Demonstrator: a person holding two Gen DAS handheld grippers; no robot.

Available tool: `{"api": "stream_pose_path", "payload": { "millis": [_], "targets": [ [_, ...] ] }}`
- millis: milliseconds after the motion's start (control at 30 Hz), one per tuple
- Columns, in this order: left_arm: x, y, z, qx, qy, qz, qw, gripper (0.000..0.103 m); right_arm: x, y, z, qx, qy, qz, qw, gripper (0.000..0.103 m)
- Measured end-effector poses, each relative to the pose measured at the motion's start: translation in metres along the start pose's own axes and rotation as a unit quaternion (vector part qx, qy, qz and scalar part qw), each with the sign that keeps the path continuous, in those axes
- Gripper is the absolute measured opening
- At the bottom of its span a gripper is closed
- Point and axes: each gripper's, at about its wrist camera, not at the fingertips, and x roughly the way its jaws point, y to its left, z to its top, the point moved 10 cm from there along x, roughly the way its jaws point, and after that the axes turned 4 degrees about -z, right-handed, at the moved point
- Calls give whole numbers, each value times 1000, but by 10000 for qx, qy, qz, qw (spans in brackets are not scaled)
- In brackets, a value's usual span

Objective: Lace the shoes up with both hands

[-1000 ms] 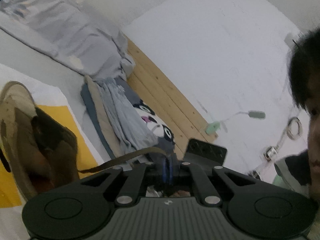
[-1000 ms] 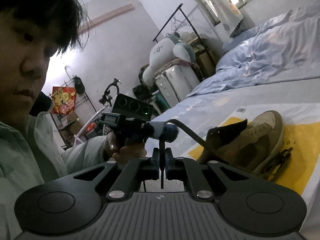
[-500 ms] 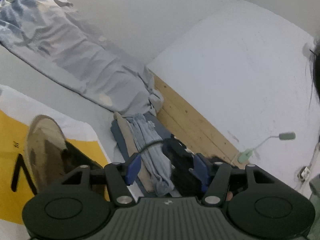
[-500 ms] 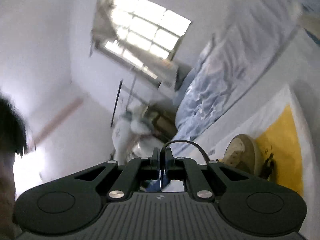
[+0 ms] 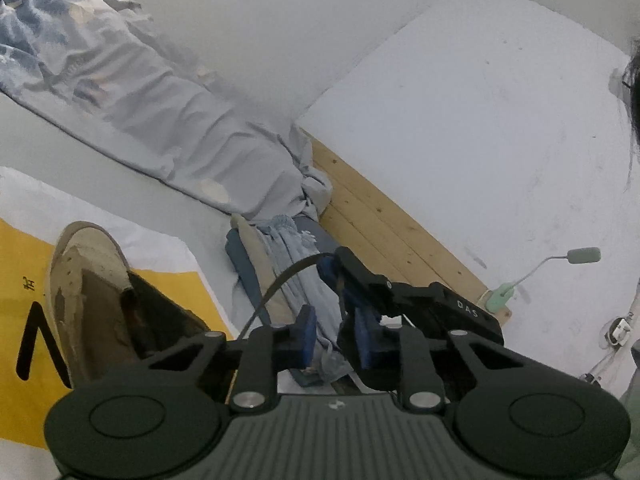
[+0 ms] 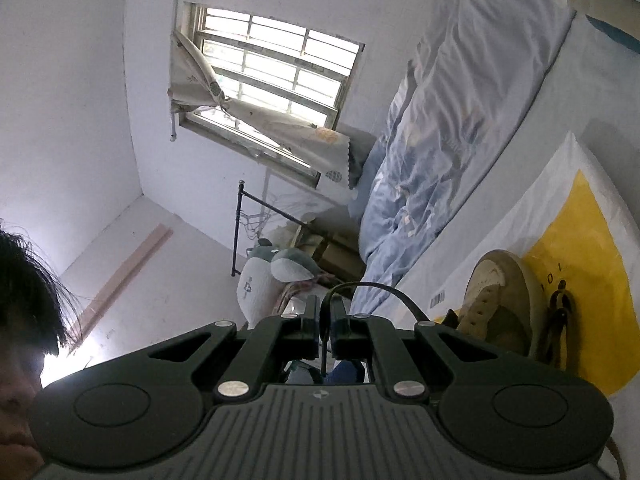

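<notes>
Lacing has barely begun: the tan suede shoe lies on the bed with eyelets empty, right tongs clenched on its dark flat lace, left tongs closing, grasping nothing.

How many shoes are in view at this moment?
1. A tan shoe lies on the yellow-and-white bag on the bed, left of the left gripper; the right wrist view shows the same shoe. A second shoe may be out of frame.
</notes>
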Motion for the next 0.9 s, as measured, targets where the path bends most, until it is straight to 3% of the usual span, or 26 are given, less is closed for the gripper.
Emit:
{"api": "stream_pose_path", "payload": {
  "millis": [100, 333, 500, 600, 733, 900],
  "targets": [
    [-1, 0, 1, -12, -31, -38, 10000, 18, 1, 1, -1, -15, 21, -10, 10000, 6],
    [1, 2, 0, -14, -19, 14, 10000, 0, 4, 0, -4, 15, 123, -5, 9999, 6],
    [-2, 3, 3, -149, -62, -122, 9998, 0, 3, 0, -4, 1, 165, -20, 9999, 9],
    [-4, 9, 5, -393, -31, -288, 9988, 0, 4, -3, -6, 77, 242, -84, 9996, 21],
    [-10, 12, 9, -527, -98, -350, 9979, 0, 5, -2, -6, 86, 297, -40, 9995, 27],
    [-9, 11, 7, -530, 2, -377, 9979, 0, 4, 1, -7, 22, 292, 21, 9996, 28]
  ]
}}
